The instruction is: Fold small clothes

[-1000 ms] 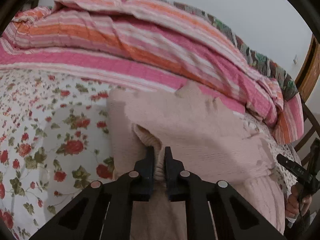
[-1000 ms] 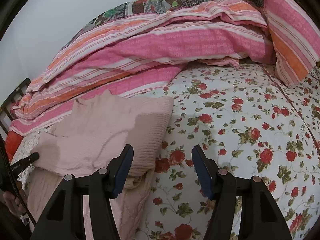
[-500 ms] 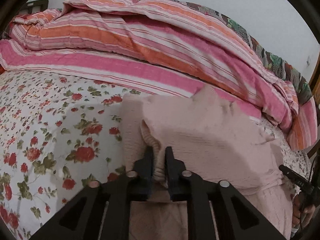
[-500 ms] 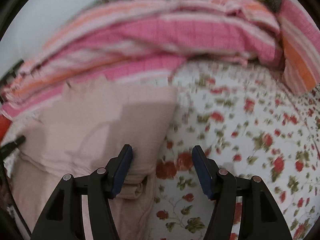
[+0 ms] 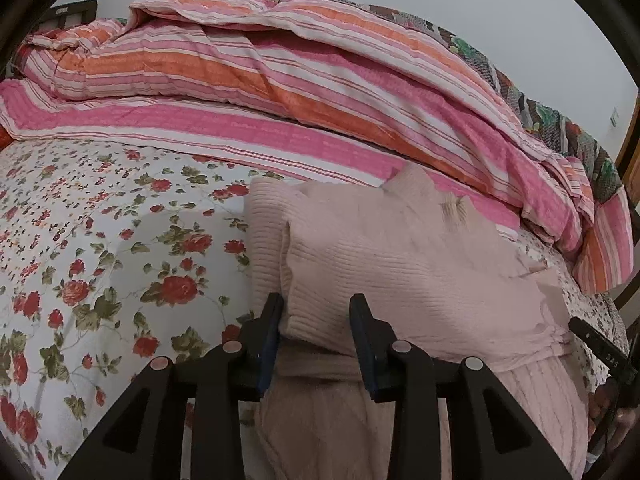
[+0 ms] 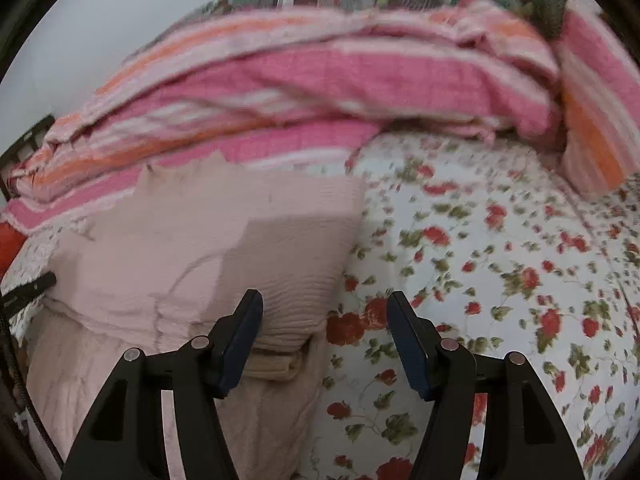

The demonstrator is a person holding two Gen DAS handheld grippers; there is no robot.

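Left gripper (image 5: 316, 322) just let go, both it and right gripper (image 6: 324, 320) spread now; pink knit sweater (image 5: 400, 264) on floral bedsheet (image 5: 100, 248) looks soft, floppy, so grab a folded hem.

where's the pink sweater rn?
Pink sweater lies folded on the floral bedsheet, just below the striped quilt; centre-right in the left wrist view, left of centre in the right wrist view.
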